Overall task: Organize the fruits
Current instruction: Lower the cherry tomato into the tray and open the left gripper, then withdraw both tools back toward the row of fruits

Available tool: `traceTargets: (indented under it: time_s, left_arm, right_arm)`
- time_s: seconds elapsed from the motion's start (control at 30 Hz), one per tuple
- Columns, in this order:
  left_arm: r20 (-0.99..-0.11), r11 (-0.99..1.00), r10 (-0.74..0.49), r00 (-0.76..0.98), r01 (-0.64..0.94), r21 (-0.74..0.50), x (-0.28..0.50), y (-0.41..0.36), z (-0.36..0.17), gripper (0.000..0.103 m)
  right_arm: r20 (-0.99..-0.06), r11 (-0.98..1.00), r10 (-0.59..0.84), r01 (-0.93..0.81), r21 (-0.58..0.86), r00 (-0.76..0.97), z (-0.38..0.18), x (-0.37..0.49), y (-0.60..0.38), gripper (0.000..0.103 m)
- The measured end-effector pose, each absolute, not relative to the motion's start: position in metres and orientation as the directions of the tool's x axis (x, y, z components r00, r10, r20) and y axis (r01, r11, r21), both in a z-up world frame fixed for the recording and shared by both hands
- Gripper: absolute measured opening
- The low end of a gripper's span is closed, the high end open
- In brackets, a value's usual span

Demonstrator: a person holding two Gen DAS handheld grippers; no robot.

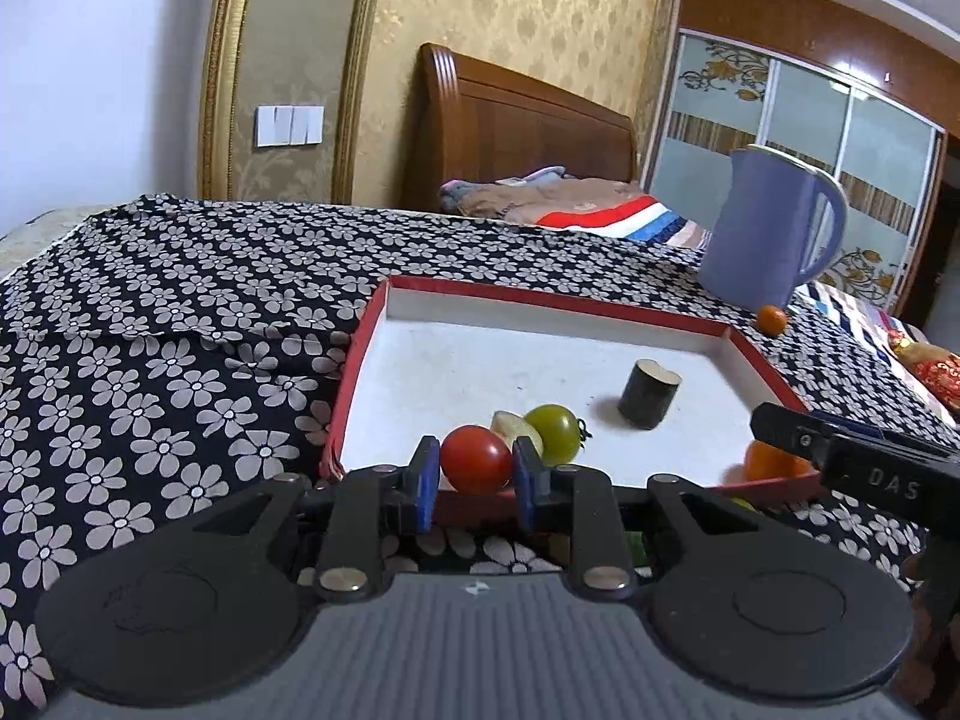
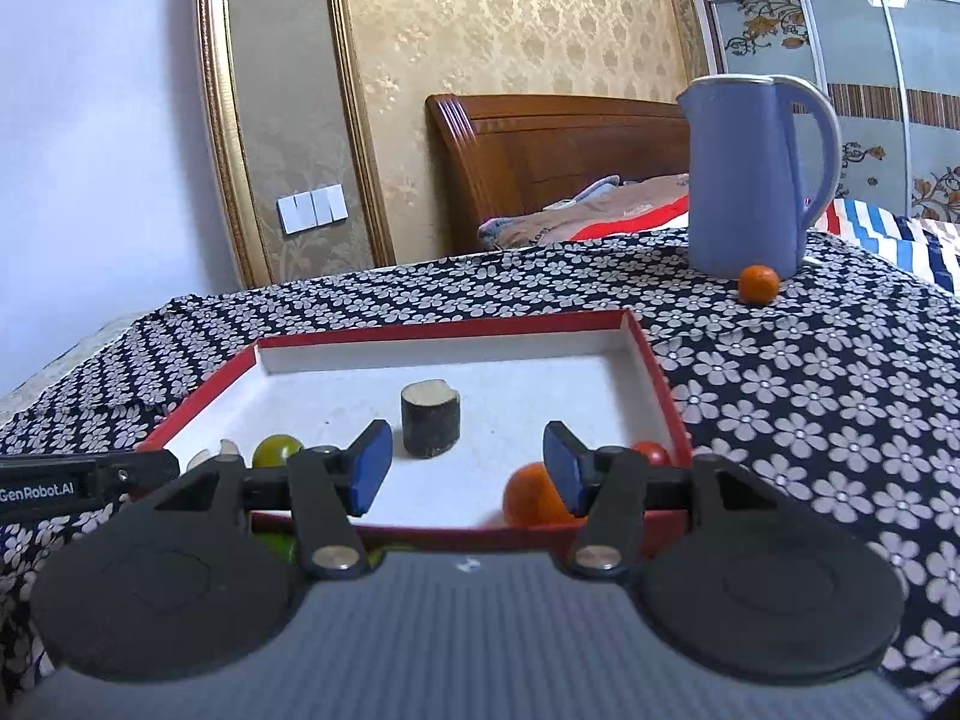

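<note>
In the left wrist view, your left gripper (image 1: pixel 474 477) has its blue pads closed on a round red cherry tomato (image 1: pixel 477 459), held at the near rim of the shallow red-edged cardboard tray with a white floor (image 1: pixel 360 354). Risk: the skin is smooth and the pads catch it only at the sides, so too much squeeze may split it and too little may let it roll out onto the floral cloth. A green tomato (image 1: pixel 555 429) and a pale fruit slice (image 1: pixel 509 423) lie just behind; letting go carelessly could knock them. In the right wrist view, your right gripper (image 2: pixel 468 471) stands wide open and empty over the tray, a small orange mandarin (image 2: pixel 531 495) just inside its right finger and looking blurred, possibly rolling. A dark cylindrical stub (image 2: pixel 431 417) sits ahead. One more orange (image 2: pixel 759 284) rests against the lilac plastic kettle (image 2: pixel 753 174), outside the tray; reaching for it risks tipping the kettle.
</note>
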State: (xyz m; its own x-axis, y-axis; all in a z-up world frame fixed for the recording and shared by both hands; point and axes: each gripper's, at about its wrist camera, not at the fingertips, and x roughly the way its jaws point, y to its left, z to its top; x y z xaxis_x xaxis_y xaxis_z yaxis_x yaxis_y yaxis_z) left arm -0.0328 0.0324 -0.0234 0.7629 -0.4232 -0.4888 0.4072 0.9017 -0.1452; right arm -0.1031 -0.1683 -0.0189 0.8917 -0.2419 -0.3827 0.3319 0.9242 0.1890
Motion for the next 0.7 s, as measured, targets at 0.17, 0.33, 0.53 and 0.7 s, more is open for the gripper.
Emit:
traceTargets:
  time_s: [0.17,0.33,0.53,0.7]
  left_arm:
    - [-0.514,0.91,-0.398,0.76,0.399,-0.114,-0.017,0.018,-0.023,0.025]
    - [-0.503,0.912,-0.391,0.77,0.397,-0.101,-0.02,0.018,-0.024,0.027]
    - [-0.46,0.931,-0.352,0.815,0.357,-0.08,-0.026,0.023,-0.021,0.073]
    - [-0.465,0.926,-0.362,0.808,0.369,-0.08,-0.03,0.026,-0.021,0.073]
  right_arm:
    - [-0.362,0.914,-0.249,0.341,0.218,0.898,-0.022,-0.111,-0.173,0.062]
    - [-0.362,0.918,-0.246,0.337,0.211,0.899,-0.023,-0.111,-0.171,0.062]
    - [-0.378,0.915,-0.244,0.341,0.214,0.893,-0.024,-0.111,-0.172,0.062]
    - [-0.385,0.924,-0.235,0.328,0.198,0.893,-0.022,-0.115,-0.167,0.062]
